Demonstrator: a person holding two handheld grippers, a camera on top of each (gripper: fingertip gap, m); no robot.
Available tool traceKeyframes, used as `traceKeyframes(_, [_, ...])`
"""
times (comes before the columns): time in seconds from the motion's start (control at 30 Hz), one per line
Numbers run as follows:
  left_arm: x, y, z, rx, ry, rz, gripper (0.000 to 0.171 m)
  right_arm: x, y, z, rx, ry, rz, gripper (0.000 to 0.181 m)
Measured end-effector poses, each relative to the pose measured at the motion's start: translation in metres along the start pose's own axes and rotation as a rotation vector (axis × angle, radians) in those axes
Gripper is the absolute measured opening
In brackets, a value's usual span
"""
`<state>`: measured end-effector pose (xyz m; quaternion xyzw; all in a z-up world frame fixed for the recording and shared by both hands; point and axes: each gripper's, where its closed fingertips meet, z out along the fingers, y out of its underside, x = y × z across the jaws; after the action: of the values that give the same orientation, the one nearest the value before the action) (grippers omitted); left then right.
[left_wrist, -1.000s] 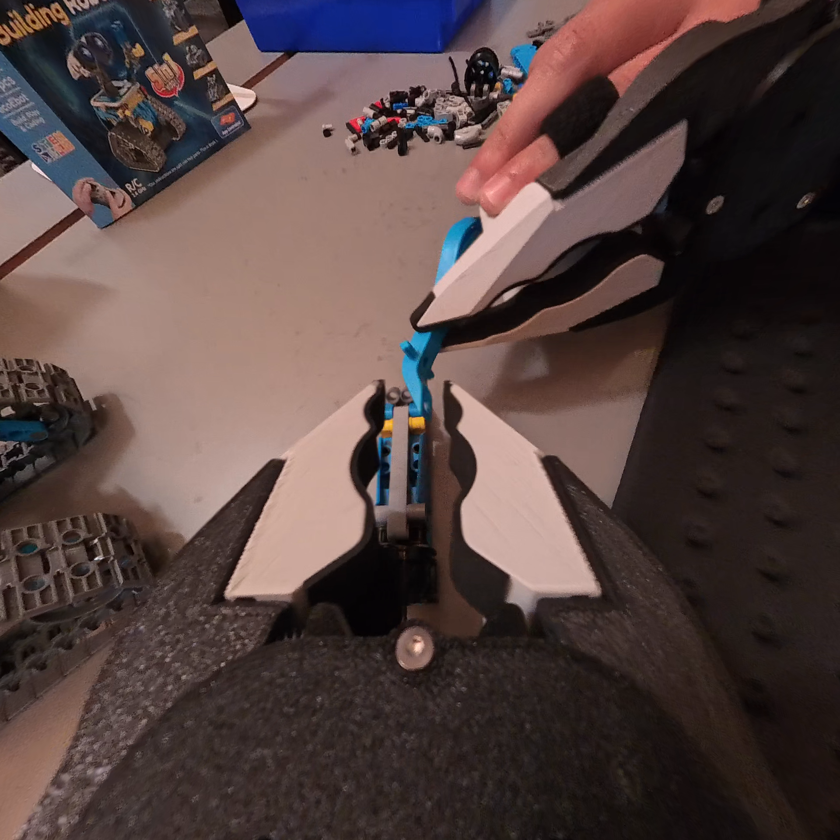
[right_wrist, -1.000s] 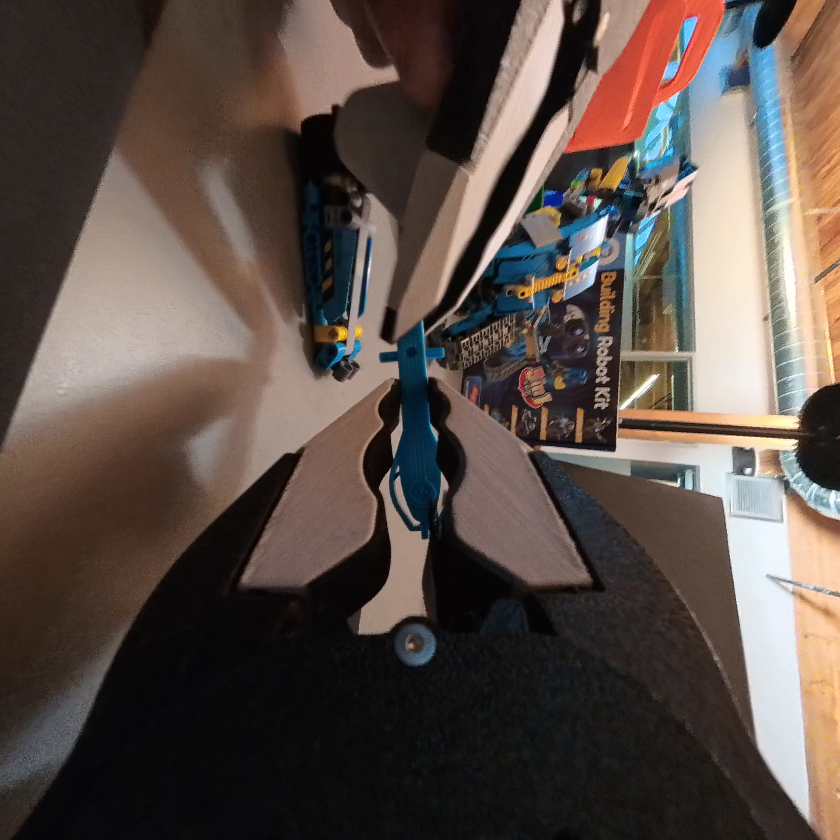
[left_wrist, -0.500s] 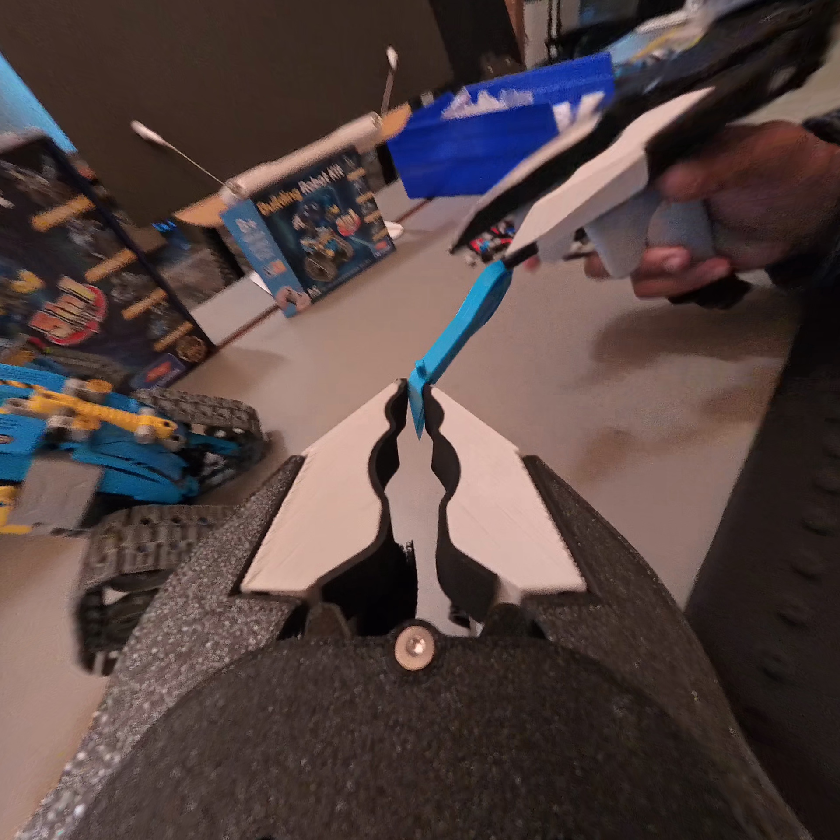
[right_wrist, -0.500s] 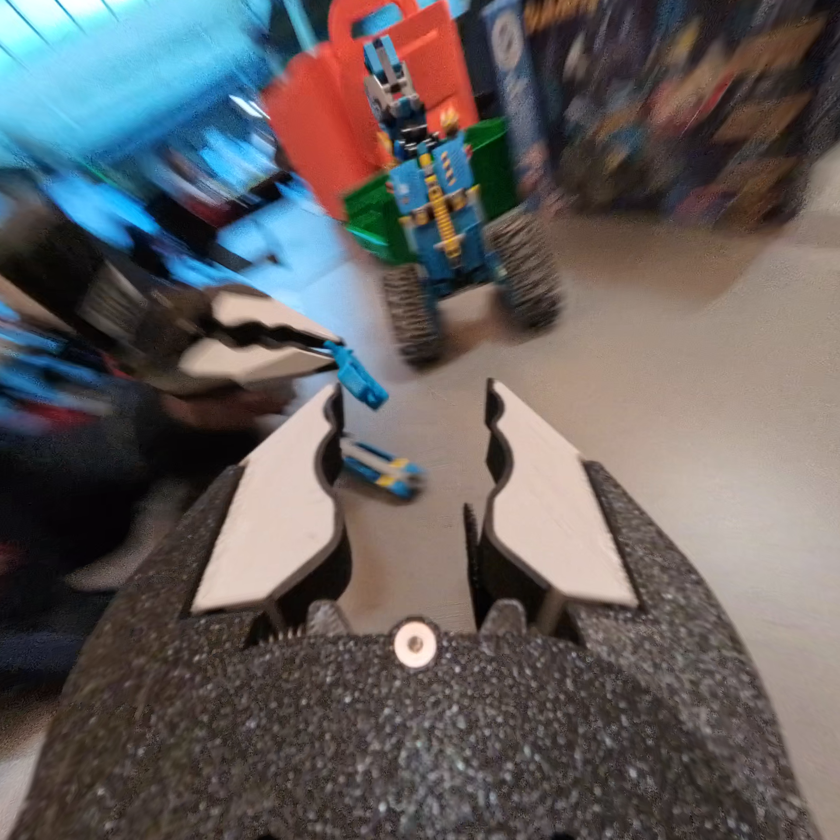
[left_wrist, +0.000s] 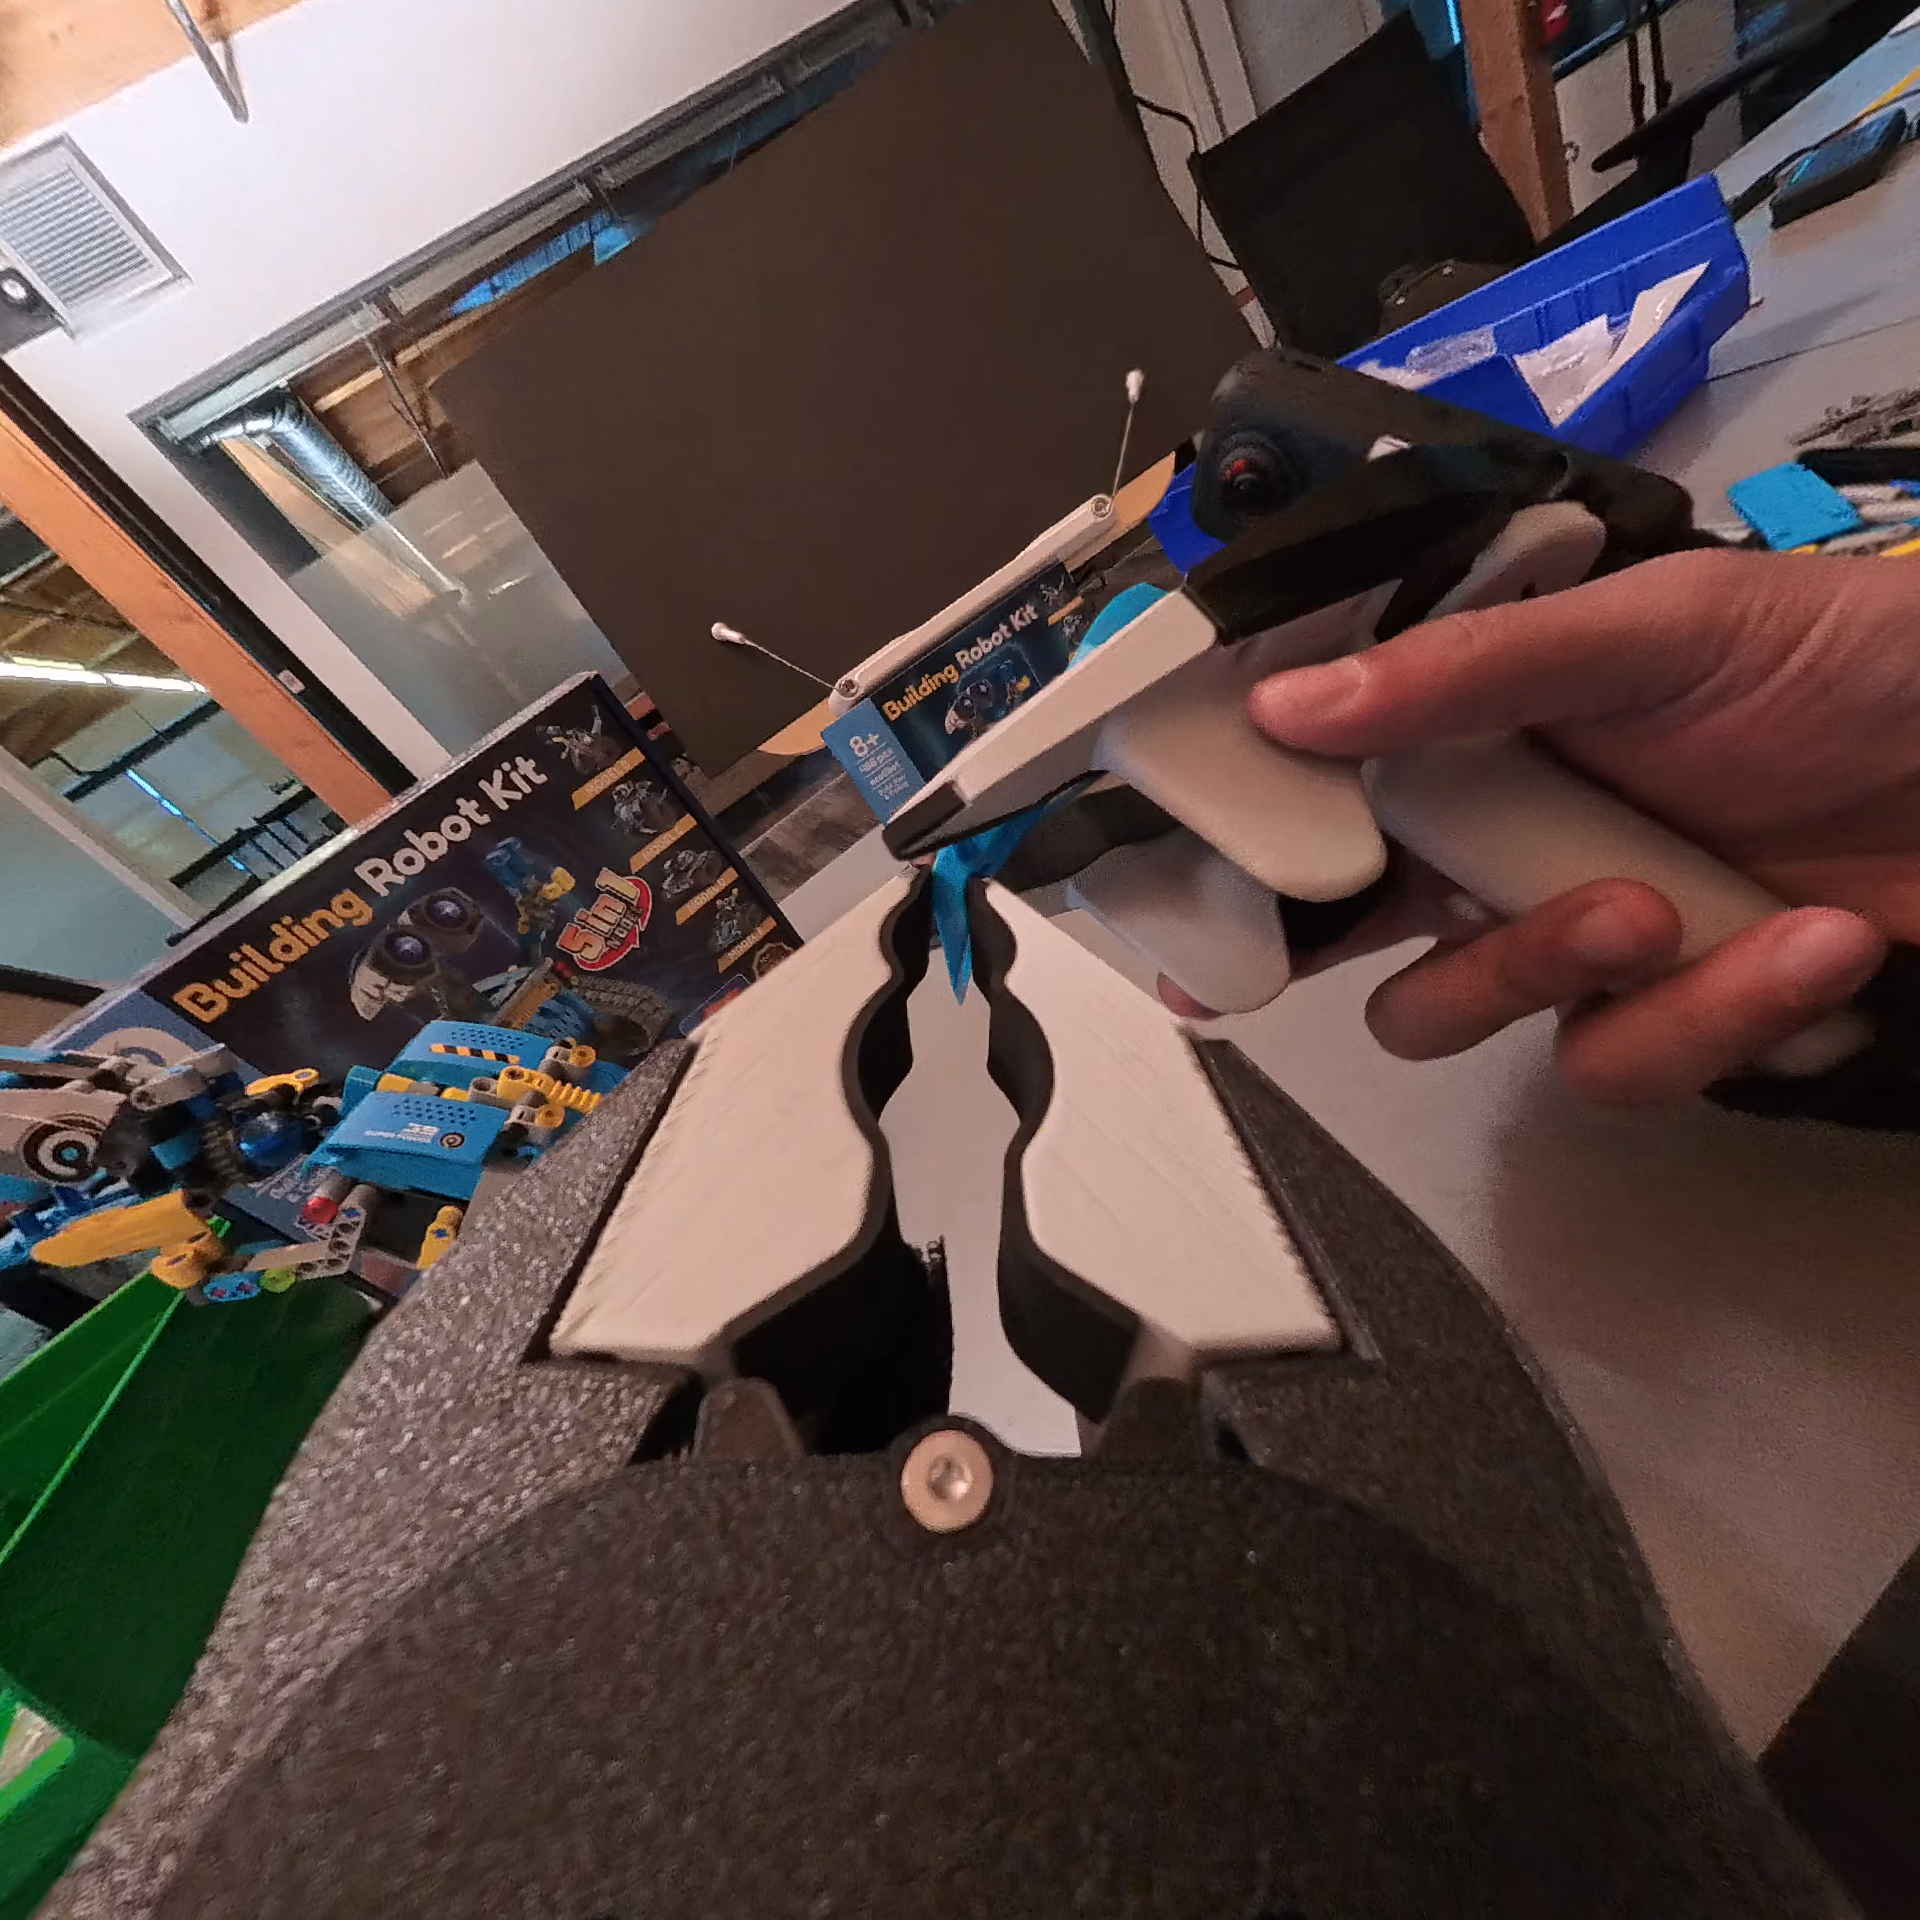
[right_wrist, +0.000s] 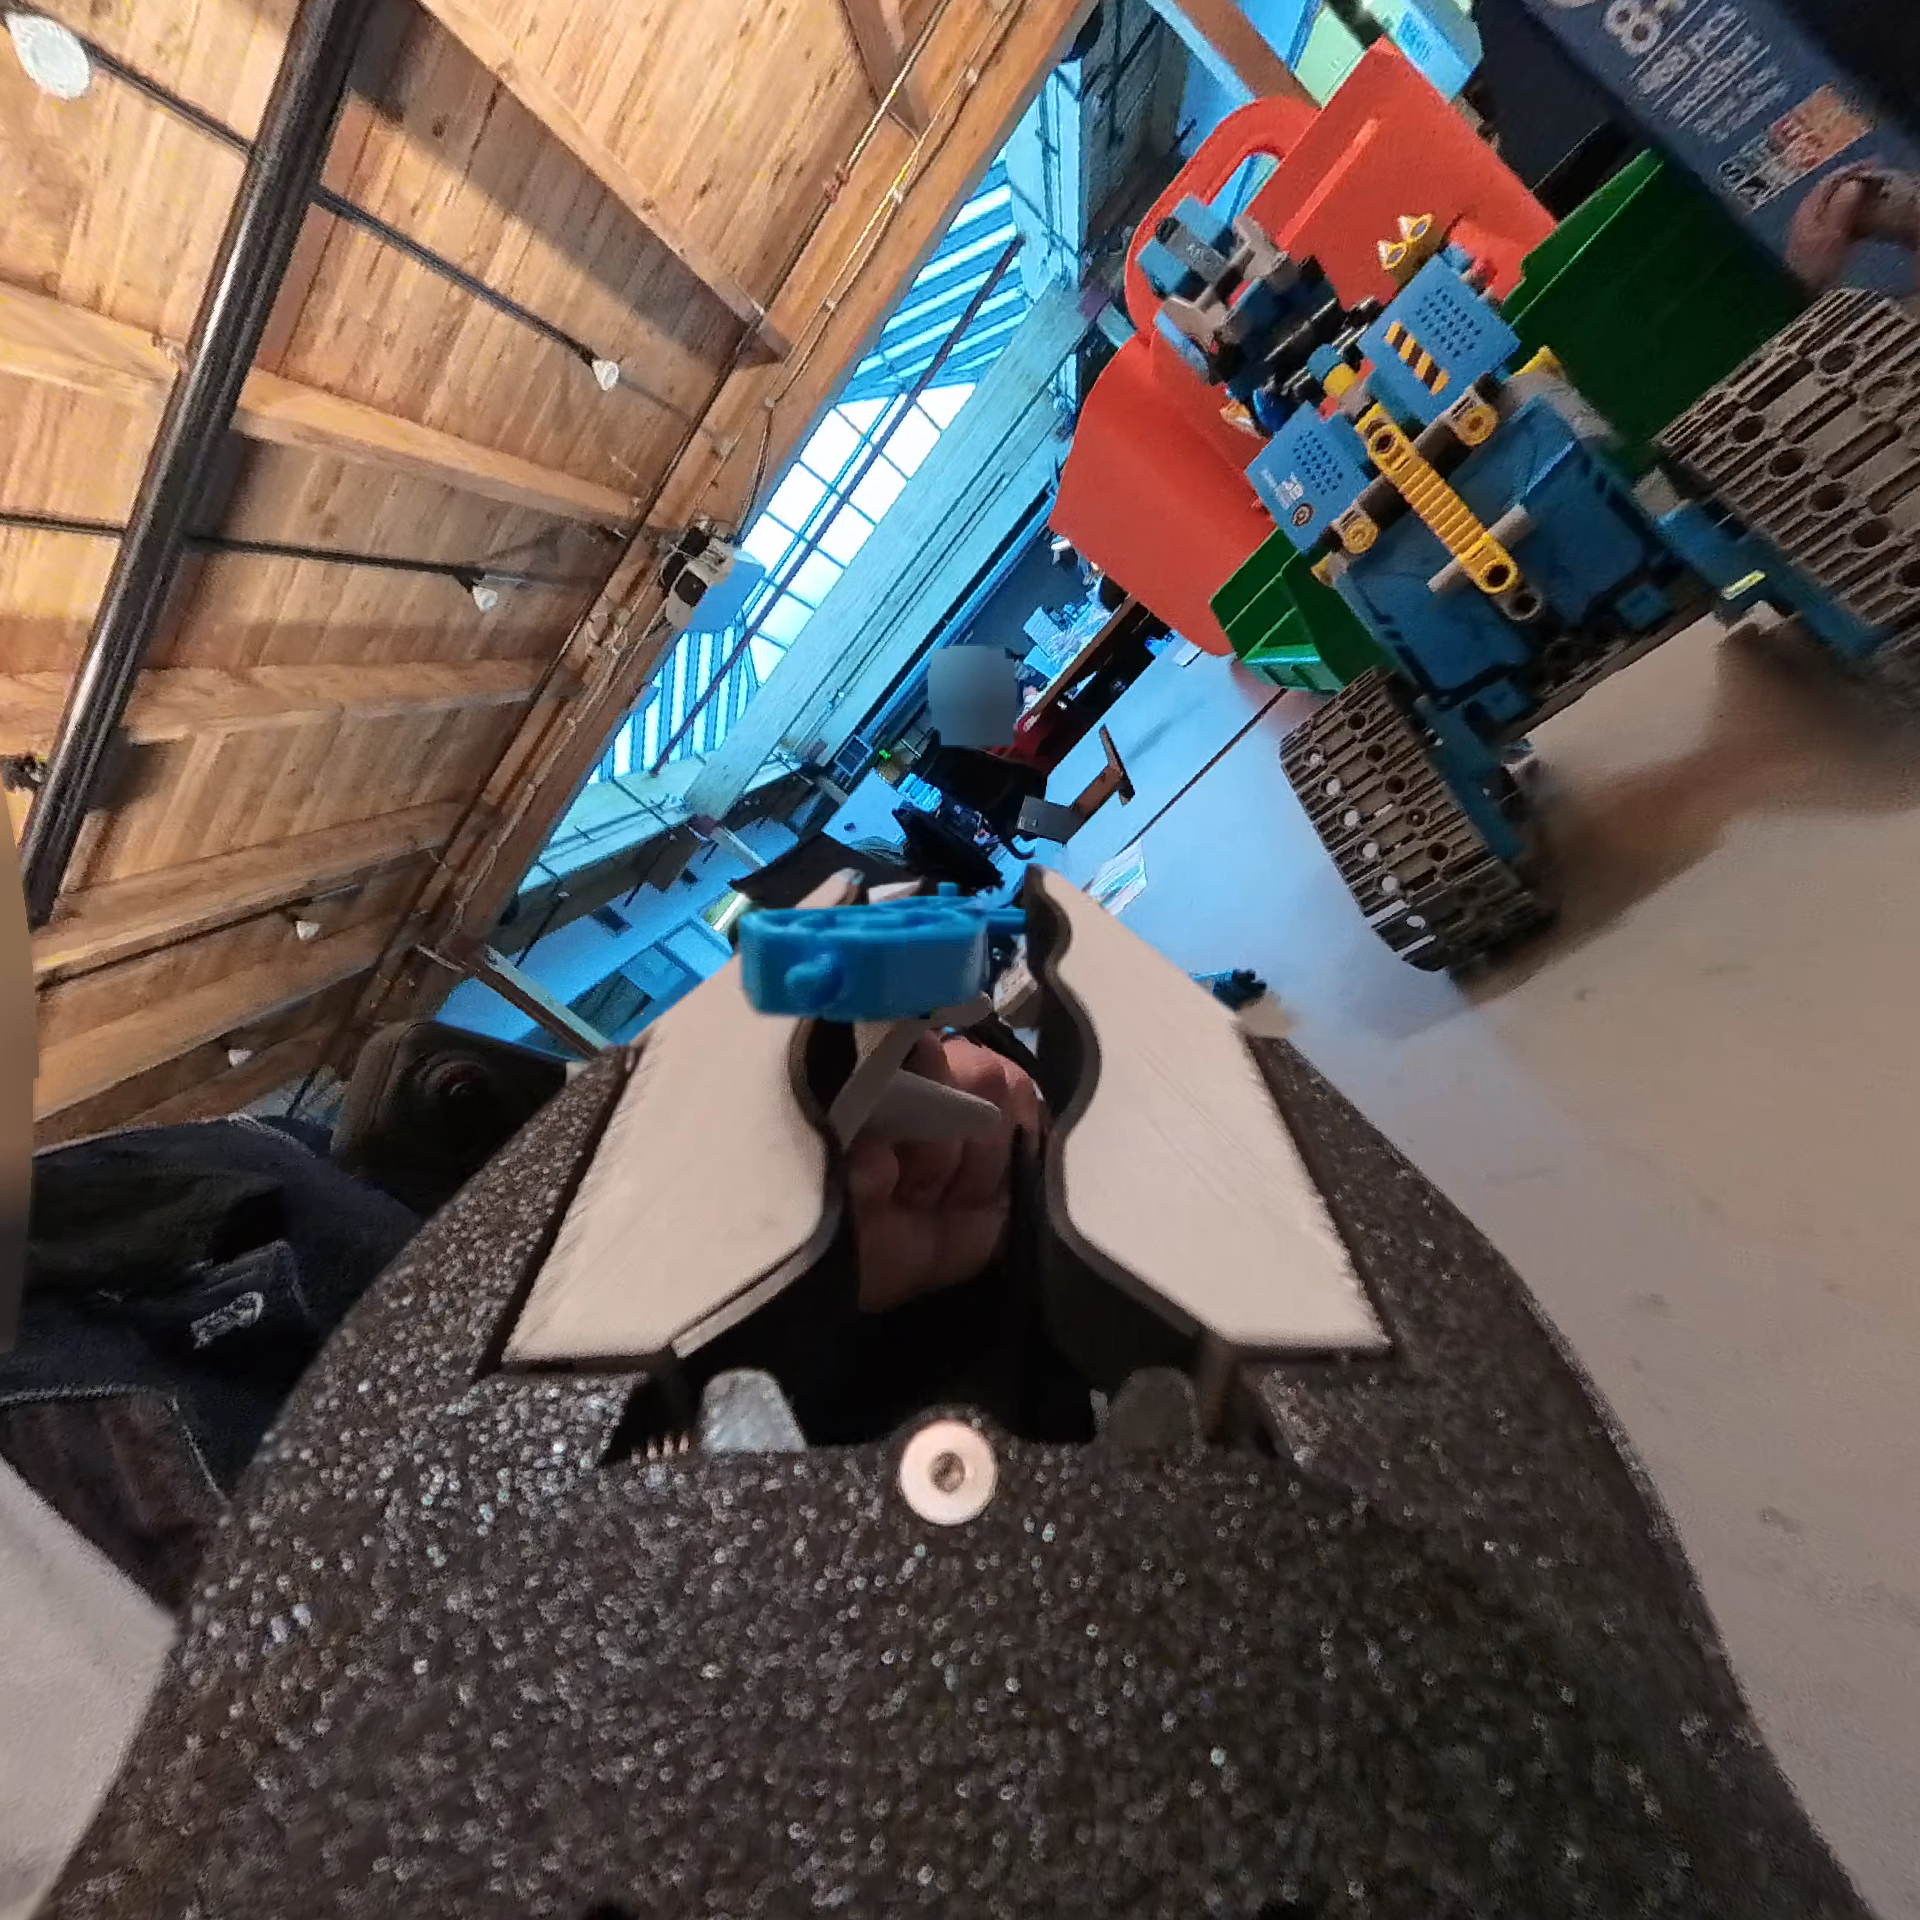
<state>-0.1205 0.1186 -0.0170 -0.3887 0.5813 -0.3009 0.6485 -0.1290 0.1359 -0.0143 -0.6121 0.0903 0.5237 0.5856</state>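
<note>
Where the blue piece sits: the blue piece (left_wrist: 954, 940) is up in the air above the bench (left_wrist: 1558, 1299), caught between the tips of both tools and touching no surface.
Left gripper: the left gripper (left_wrist: 951, 904) has its fingers drawn almost together, pinching the narrow lower end of the piece right at the tips.
Right gripper: the right gripper (left_wrist: 920, 836), carried by a hand (left_wrist: 1714, 790), reaches in from the right and lies over the piece's upper part. Its own view shows the fingers partly apart with the piece lying across their tips, so I cannot tell whether they clamp it.
Grip judgement: only the fingertips bear on a thin, slim part, so it probably pivots easily. A square, steady pinch looks like what keeps it aligned.
Surroundings: a tracked blue robot model (right_wrist: 1507, 540) stands on the bench, near a printed kit box (left_wrist: 468, 894) and a green bin (left_wrist: 125, 1455). A blue bin (left_wrist: 1621, 301) sits well behind.
</note>
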Motion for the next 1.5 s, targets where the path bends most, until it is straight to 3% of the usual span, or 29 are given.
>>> traceKeyframes(0.17, [0.005,0.0,0.0,0.006,0.002,0.056,0.006,0.0,0.003,-0.005,-0.042,0.018,-0.065,0.029])
traceKeyframes(0.27, [0.009,0.009,0.002,-0.017,0.041,0.01,0.007,0.006,0.006,-0.009,-0.074,0.024,-0.042,0.029])
traceKeyframes(0.33, [0.009,0.016,0.005,-0.058,0.054,-0.02,0.017,0.005,0.005,-0.011,-0.066,0.007,-0.015,0.03])
traceKeyframes(0.4, [0.017,0.023,0.008,-0.089,0.1,-0.015,0.006,0.011,0.008,-0.012,-0.092,0.045,-0.041,0.028])
traceKeyframes(0.73, [0.007,0.025,0.005,-0.081,0.047,0.086,0.004,0.007,0.004,-0.022,-0.109,0.049,-0.083,0.027])
traceKeyframes(1.1, [-0.003,0.029,0.005,-0.101,0.04,-0.058,0.004,0.016,0.01,-0.022,-0.151,0.125,-0.155,0.033])
traceKeyframes(1.2, [-0.005,0.031,0.007,-0.12,0.034,-0.124,0.004,0.01,0.01,-0.011,-0.095,0.092,-0.152,0.03])
traceKeyframes(1.3, [-0.007,0.027,0.008,-0.115,0.002,-0.126,0.004,0.01,0.003,-0.007,-0.03,0.114,-0.174,0.015])
traceKeyframes(1.5, [-0.015,0.026,0.005,-0.107,-0.045,-0.108,0.004,0.011,-0.003,-0.011,0.005,0.1,-0.128,0.023])
